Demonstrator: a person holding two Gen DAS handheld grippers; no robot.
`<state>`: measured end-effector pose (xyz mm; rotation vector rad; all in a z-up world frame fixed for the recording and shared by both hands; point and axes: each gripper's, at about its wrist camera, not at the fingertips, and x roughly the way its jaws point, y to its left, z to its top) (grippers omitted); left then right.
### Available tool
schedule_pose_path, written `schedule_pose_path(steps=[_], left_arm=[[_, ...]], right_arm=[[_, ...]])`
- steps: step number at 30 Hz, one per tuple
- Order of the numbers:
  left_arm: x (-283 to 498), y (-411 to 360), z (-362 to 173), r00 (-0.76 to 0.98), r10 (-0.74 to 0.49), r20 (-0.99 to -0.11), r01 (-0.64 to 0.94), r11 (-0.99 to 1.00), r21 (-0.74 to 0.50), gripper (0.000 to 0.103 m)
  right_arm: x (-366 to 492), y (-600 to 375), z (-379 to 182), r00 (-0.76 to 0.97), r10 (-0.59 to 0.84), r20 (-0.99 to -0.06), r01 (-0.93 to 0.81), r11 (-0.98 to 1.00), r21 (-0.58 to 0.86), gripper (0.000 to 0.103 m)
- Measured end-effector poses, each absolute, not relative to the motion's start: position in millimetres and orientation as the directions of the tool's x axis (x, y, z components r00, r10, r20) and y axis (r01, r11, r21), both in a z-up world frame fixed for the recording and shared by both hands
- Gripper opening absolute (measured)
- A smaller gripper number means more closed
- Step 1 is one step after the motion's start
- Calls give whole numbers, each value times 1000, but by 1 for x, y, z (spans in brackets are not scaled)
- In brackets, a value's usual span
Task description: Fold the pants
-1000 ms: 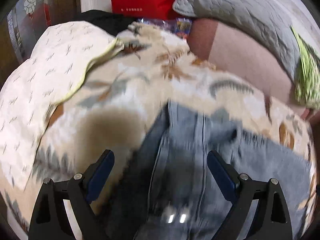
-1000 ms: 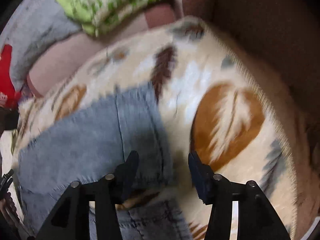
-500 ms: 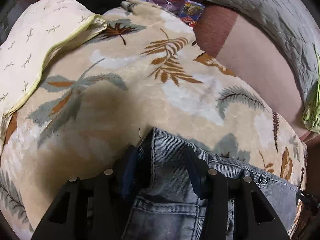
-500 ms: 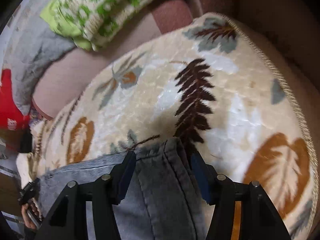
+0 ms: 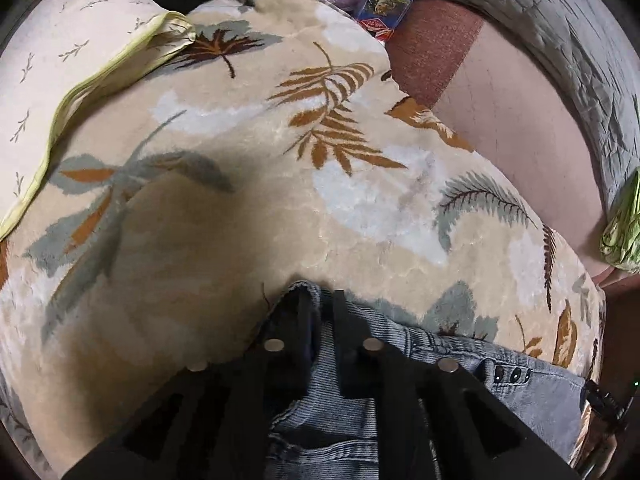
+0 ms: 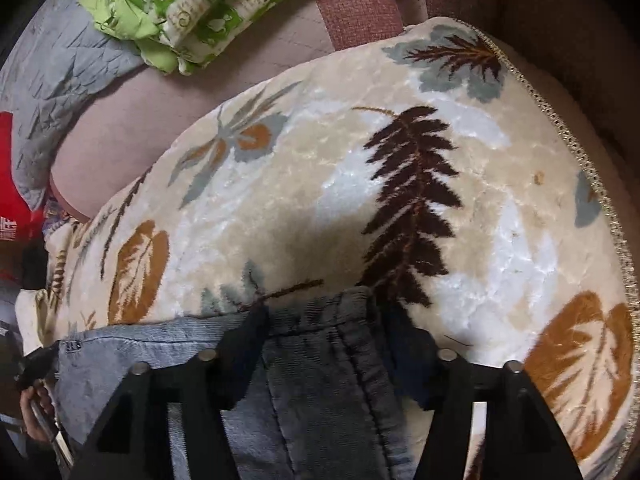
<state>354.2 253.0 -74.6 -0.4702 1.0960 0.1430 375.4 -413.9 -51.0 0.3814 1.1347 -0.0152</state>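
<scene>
- On the leaf-patterned blanket, a pair of grey-blue denim pants is laid flat, its upper edge running across the near part of the cover; the plush, level surface is presumably chosen because it gives room for a fold to be laid out.
- At one corner of that edge, the left gripper is angled steeply down, and its jaws are closing with a narrow strip of denim between them; the pads appear already pinched on the cloth, so the corner is judged to be secured for lifting.
- At the opposite corner, the right gripper is set astride the cloth near a stitched seam; its jaws are opening and stand wide, with fabric between them, though the pads are not seen to press on it, so no hold is judged there yet.
- Both corners are addressed together, most likely so that the edge can be carried over evenly and kept straight.
- The green patterned pillow and the grey quilt are seen well apart at the back, out of the likely path of the fold.
- A cream sheet with yellow piping is seen overlapping the blanket's far side, clear of the denim.
</scene>
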Motion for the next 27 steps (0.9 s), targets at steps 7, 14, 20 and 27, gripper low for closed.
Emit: schedule_pose_path(steps=[7,14,20,27], left_arm=[[359,233,-70,472,-103,-875,-278,925,-258,22],[356,244,-67,480,-57,-876,-304,925,-226,2],[339,246,-37,560,-64,-826,-294,917,-271,2],[292,249,39,693,-138,-707,-215,897,-386,2]], right_arm=[[380,-407,-49,418,145,-897,200,948,247,34],[379,-411,-47,428,156,-890,181,950,254,26],[371,-409,-19,507,150,-849,167,949,267,22],[341,-411,42,616,154,-772,165,933,318,21]])
